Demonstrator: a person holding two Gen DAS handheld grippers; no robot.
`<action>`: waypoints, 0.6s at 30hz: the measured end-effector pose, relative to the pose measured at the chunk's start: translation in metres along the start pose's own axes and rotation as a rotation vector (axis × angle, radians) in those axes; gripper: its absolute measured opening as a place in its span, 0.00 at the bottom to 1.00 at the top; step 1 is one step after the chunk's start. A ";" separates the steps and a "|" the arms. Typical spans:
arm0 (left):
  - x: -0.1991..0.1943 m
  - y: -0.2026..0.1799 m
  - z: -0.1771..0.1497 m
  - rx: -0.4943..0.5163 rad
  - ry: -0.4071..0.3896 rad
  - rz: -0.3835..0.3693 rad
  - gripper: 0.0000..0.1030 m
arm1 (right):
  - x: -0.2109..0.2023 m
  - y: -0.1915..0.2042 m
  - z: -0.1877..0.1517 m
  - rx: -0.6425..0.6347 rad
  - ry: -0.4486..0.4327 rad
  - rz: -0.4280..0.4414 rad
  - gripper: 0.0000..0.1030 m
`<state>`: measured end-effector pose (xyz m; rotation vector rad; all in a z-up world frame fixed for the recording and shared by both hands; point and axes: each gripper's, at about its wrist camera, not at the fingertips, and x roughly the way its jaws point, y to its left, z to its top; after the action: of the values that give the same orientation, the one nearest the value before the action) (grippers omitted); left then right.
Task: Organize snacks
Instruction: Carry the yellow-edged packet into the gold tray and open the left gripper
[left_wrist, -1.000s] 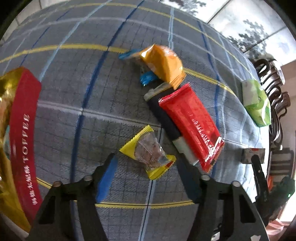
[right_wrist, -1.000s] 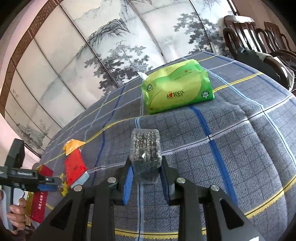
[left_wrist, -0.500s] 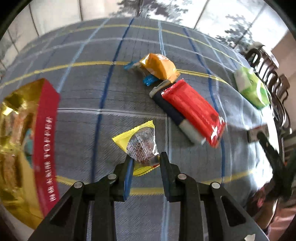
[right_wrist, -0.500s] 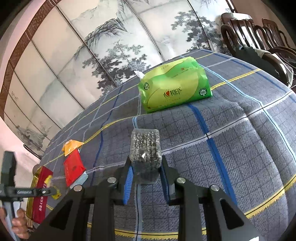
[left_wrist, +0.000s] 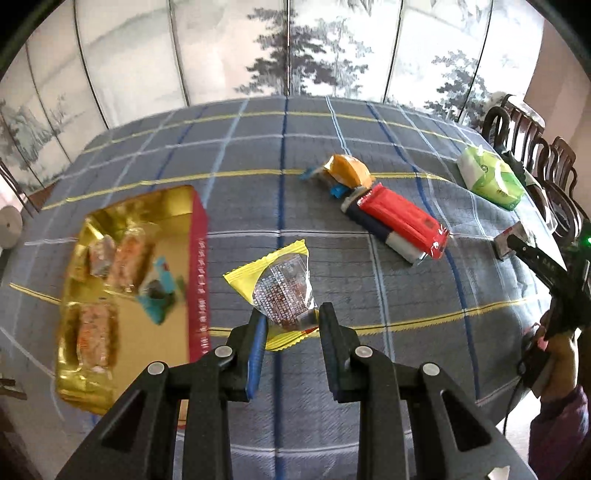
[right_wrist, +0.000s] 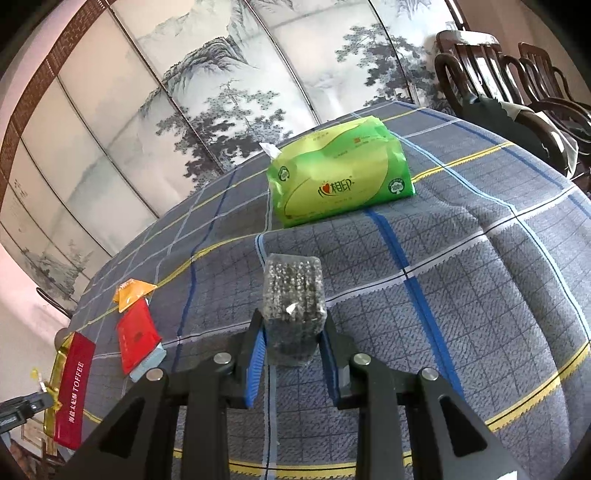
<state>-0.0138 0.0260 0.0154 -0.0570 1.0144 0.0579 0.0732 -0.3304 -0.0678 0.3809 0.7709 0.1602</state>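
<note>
1. Two sets of tongs are loaded: your left tongs (left_wrist: 290, 325) are clamped narrow on the lower end of a yellow-edged snack packet (left_wrist: 282, 291) with a clear window, and your right tongs (right_wrist: 291, 345) are pinched on a clear pack of dark, speckled snack (right_wrist: 293, 295).
2. The step in hand, as I judge it, is carrying the yellow packet to the gold toffee tray (left_wrist: 173, 206) with the red side wall, which sits on the table (left_wrist: 258, 147) to the left of the packet in the left wrist view.
3. Clear the red wall fully before you lower; the grip is on one end only, so the free end may swing and catch the rim.
4. Release over a bare gold patch, beside the wrapped pieces already lying there, not on top of them.
5. Keep the right tongs steady and out of the path.
6. Hard to read: the tray's contents are smeared by blur, so their kinds are unclear.
7. The orange pack (left_wrist: 349, 171), red pack (left_wrist: 402, 218) and the dark bar under it overlap; what lies beneath is hidden.
8. Whether the packet is clear of the cloth cannot be told.
</note>
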 end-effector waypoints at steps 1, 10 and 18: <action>-0.003 0.002 -0.001 0.001 -0.009 0.005 0.24 | 0.000 0.000 0.000 -0.002 0.000 -0.006 0.27; -0.024 0.036 -0.017 -0.014 -0.072 0.069 0.24 | 0.006 0.002 0.000 -0.011 0.028 -0.072 0.27; -0.029 0.074 -0.026 -0.069 -0.083 0.102 0.24 | 0.006 0.004 -0.002 -0.026 0.031 -0.103 0.27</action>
<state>-0.0571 0.0977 0.0246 -0.0654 0.9314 0.1875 0.0766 -0.3245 -0.0715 0.3142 0.8166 0.0795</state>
